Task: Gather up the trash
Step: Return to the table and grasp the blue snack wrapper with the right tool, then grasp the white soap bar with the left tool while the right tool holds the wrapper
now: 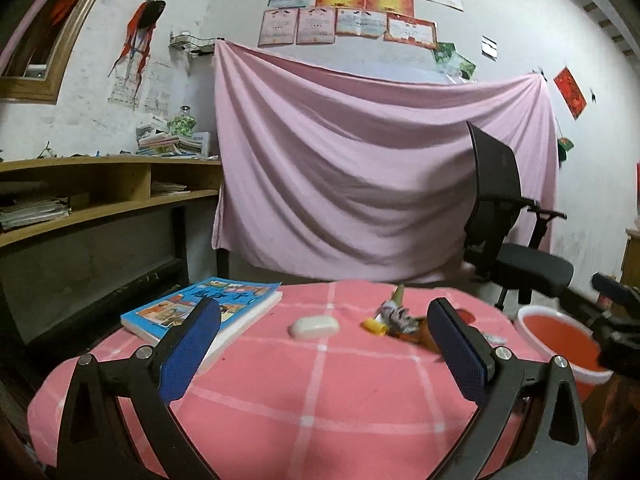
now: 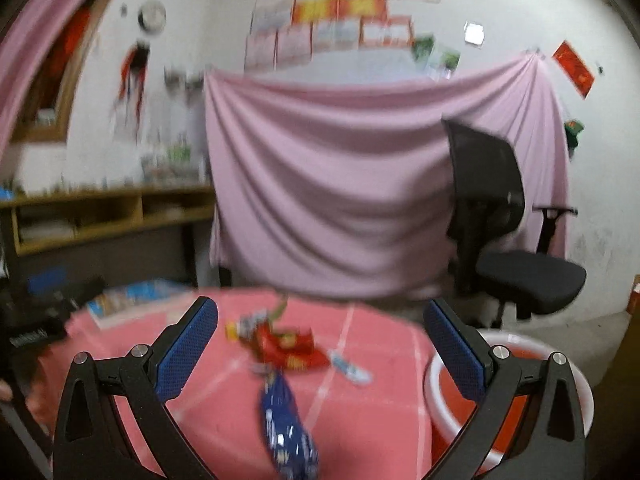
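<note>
A pink checked table (image 1: 320, 392) carries a cluster of crumpled wrappers (image 1: 396, 316) with a yellow scrap (image 1: 374, 326) beside it. My left gripper (image 1: 324, 344) is open above the near part of the table, nothing between its blue pads. In the blurred right wrist view a red snack wrapper (image 2: 292, 350), a blue wrapper (image 2: 286, 424) and a small white-blue wrapper (image 2: 350, 366) lie on the cloth. My right gripper (image 2: 320, 344) is open over them, holding nothing. A red bucket with a white rim (image 1: 560, 344) (image 2: 452, 400) stands at the table's right edge.
A blue book (image 1: 200, 308) lies at the table's left corner and a white oval case (image 1: 314, 327) in the middle. A black office chair (image 1: 516, 240) stands behind the bucket. A wooden shelf (image 1: 100, 192) runs along the left wall; a pink sheet (image 1: 360, 180) hangs behind.
</note>
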`<state>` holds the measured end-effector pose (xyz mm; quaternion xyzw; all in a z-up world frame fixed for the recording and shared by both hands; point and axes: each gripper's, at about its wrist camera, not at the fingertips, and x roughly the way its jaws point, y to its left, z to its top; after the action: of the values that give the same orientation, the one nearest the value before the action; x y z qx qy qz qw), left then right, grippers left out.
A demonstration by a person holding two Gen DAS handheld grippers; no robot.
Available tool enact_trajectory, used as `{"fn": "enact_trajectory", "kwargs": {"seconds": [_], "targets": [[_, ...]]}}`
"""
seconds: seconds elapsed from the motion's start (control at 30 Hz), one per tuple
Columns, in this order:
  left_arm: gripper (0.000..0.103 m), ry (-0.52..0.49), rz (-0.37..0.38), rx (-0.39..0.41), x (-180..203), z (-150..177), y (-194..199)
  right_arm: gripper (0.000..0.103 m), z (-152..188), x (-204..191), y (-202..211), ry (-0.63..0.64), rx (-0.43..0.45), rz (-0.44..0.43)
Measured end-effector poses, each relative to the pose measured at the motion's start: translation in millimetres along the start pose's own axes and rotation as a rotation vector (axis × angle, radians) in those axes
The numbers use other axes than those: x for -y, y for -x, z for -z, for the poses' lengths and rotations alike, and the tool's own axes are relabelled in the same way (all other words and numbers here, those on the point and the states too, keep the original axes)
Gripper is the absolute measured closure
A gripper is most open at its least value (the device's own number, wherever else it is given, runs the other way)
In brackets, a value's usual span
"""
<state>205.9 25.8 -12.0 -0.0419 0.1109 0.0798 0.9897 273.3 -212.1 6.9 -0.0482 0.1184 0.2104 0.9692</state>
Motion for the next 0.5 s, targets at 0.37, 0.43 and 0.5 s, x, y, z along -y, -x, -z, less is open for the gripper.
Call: {"fn": "enact_trajectory", "kwargs": {"seconds": [0.37,0.43,0.5], "targets": [[0.002,-0.052,-0.014,-0.23,0.1,18.0,-40.7,0.0,33.2,2.8,-59.5,-0.065,-0.394,-0.046],[0.002,-0.039,-0.011,-0.276,-1.8,18.9,-49.9,0.001,36.4,2.7,-65.4,-0.066,-0.432,-0.056],[0.002,-0.031,-0.006,-0.334,-2.2,19.4,-62.3,0.011,37.8,0.6,-68.9,-0.066,-0.459,-0.09]]}}
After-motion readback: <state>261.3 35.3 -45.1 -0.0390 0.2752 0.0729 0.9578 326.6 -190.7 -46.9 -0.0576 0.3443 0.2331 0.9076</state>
